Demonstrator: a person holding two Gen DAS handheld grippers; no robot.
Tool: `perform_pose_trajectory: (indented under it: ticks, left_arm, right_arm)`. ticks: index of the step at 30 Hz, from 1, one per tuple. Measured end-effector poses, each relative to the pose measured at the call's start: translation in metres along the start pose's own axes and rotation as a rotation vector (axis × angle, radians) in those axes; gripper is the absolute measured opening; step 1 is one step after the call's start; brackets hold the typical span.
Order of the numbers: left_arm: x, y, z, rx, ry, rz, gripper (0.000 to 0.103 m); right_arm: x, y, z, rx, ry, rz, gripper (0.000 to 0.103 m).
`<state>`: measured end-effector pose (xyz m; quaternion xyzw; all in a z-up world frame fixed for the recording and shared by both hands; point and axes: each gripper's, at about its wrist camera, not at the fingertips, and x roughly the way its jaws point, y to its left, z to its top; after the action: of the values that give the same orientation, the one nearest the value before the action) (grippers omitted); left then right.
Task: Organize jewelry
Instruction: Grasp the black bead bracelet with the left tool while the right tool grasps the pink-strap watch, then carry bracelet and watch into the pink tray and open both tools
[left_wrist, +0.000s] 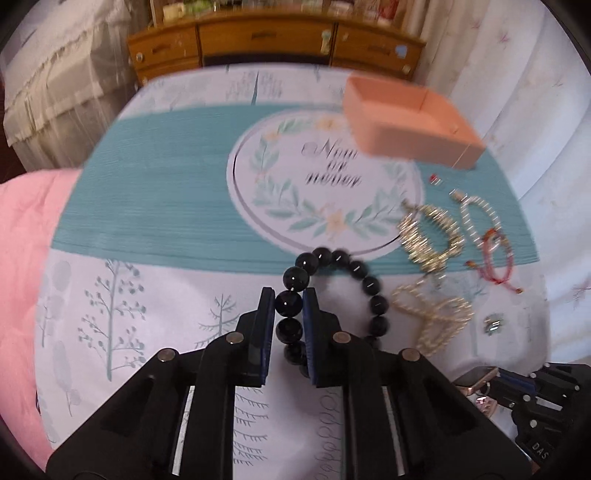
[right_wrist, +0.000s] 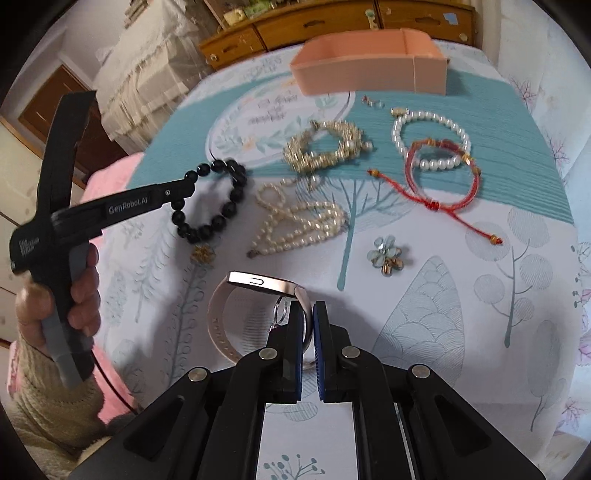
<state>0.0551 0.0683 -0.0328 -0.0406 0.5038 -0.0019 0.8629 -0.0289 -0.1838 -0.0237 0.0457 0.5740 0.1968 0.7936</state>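
Meanwhile left gripper (left_wrist: 289, 306) clamps black bead bracelet (left_wrist: 369, 284), right gripper (right_wrist: 307, 325) clamps watch (right_wrist: 258, 282), beside pearl strands (right_wrist: 299, 221).

Black bead bracelet (left_wrist: 334, 284) — apparently lifted, clamped.

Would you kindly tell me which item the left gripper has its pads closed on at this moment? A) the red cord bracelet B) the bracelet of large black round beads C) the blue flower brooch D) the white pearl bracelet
B: the left gripper has its blue pads pressed on either side of one bead of the black bead bracelet, while the other pieces lie untouched on the cloth.
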Motion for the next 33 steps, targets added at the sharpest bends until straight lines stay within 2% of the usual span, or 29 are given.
perform_pose_trajectory:
  ticks: [9, 15, 20, 24, 28, 33]
  left_arm:
    - [-0.065, -0.031, 0.009, 0.075, -0.108, -0.063, 0.012]
    - [-0.109, -0.057, 0.033, 0.142, -0.182, -0.091, 0.012]
    - [-0.131, -0.082, 0.067, 0.182, -0.231, -0.117, 0.012]
    - [-0.138, -0.101, 0.099, 0.193, -0.265, -0.098, 0.012]
    - [-0.132, -0.115, 0.139, 0.190, -0.298, -0.074, 0.012]
    - [-0.098, -0.130, 0.180, 0.176, -0.278, -0.055, 0.012]
  right_arm:
    - [-0.049, 0.002, 0.010, -0.002, -0.123, 0.073, 0.006]
    - [-0.089, -0.002, 0.028, -0.011, -0.209, 0.068, 0.006]
    - [-0.121, -0.005, 0.052, -0.023, -0.276, 0.043, 0.006]
    - [-0.143, -0.009, 0.083, -0.016, -0.325, 0.023, 0.006]
    - [-0.156, -0.019, 0.130, 0.011, -0.362, -0.016, 0.006]
    - [-0.145, -0.045, 0.195, 0.089, -0.361, -0.046, 0.006]
